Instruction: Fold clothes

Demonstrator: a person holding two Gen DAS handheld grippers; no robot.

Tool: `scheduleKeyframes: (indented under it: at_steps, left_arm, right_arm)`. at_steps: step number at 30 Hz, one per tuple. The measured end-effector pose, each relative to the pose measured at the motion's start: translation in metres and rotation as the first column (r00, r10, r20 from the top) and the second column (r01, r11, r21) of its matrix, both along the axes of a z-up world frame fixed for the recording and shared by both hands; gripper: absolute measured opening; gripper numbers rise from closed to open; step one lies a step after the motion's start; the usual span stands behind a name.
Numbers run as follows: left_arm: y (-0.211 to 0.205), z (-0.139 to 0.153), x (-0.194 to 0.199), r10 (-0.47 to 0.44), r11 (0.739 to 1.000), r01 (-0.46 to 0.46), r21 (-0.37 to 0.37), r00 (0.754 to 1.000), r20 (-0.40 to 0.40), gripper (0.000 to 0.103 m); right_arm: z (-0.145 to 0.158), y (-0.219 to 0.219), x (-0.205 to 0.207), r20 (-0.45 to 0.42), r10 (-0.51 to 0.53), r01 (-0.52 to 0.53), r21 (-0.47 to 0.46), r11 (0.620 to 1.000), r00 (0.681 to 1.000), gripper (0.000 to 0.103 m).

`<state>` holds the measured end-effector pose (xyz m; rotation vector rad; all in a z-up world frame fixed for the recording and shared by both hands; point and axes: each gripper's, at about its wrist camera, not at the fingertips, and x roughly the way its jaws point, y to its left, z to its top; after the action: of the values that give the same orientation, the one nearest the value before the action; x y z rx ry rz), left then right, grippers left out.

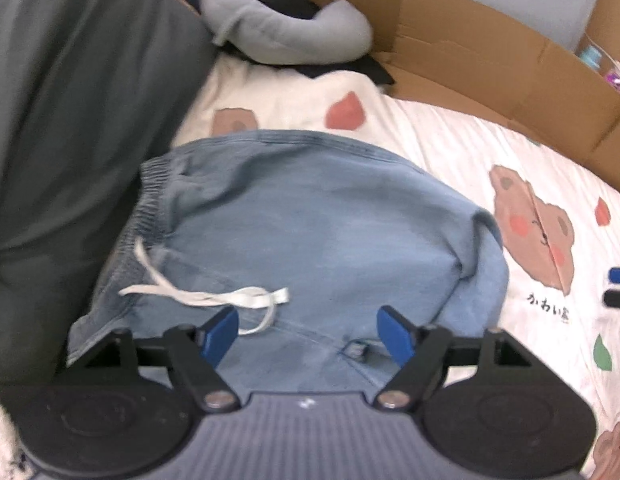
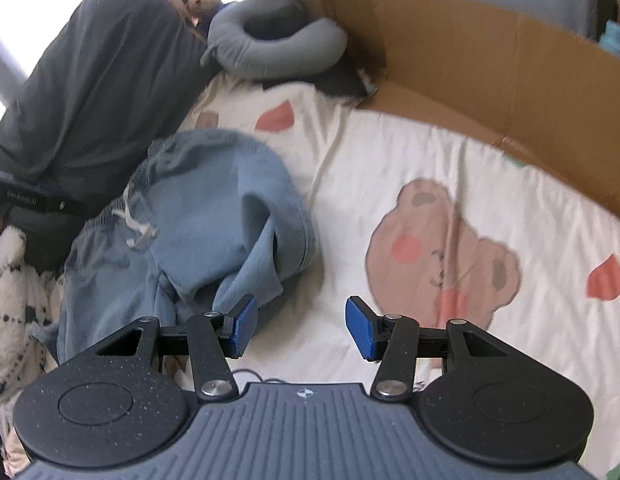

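Tools both stand open and empty: left tool (image 1: 307, 334) over the near edge of the blue shorts (image 1: 310, 220), right tool (image 2: 297, 328) just right of them above the bear-print sheet (image 2: 410, 152). Shorts lie crumpled on that sheet. Beyond them, a grey neck pillow (image 1: 277, 36) and cardboard (image 1: 490, 52).
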<state>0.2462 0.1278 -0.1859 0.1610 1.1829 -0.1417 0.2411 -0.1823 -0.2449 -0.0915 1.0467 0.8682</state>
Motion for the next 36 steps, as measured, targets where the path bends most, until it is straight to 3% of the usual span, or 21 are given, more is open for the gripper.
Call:
scheduleKeyframes:
  at_steps: [11,16,21,30,34,36]
  left_arm:
    - [-0.03,-0.05,0.002,-0.149,0.989,0.148,-0.029,0.989,-0.019,0.078]
    - [-0.048,-0.074,0.003,-0.239,0.969,0.239,0.056,0.971,-0.005,0.078]
    - [-0.057,-0.096,0.002,-0.301,0.952,0.302,0.059,0.953,-0.023,0.079]
    - [-0.079,-0.134,-0.015,-0.475,0.87,0.473,0.142,0.88,-0.017,0.083]
    - [-0.073,-0.148,-0.02,-0.479,0.862,0.472,0.183,0.878,-0.006,0.083]
    - [-0.065,-0.152,-0.021,-0.457,0.876,0.447,0.18,0.889,0.014,0.083]
  right_arm:
    - [-0.079,0.019,-0.005,-0.106,-0.008,0.013,0.049,0.999,0.994,0.056]
    - [-0.106,0.031,-0.002,-0.144,-0.008,0.021,0.091,0.996,0.99,0.056]
    - [-0.126,0.043,0.005,-0.17,-0.012,0.033,0.12,0.992,0.985,0.056]
    - [-0.154,0.067,0.024,-0.199,-0.017,0.048,0.156,0.987,0.98,0.056]
    - [-0.16,0.074,0.029,-0.235,-0.018,0.064,0.189,0.98,0.972,0.056]
    - [-0.162,0.078,0.031,-0.244,-0.011,0.063,0.203,0.977,0.97,0.056]
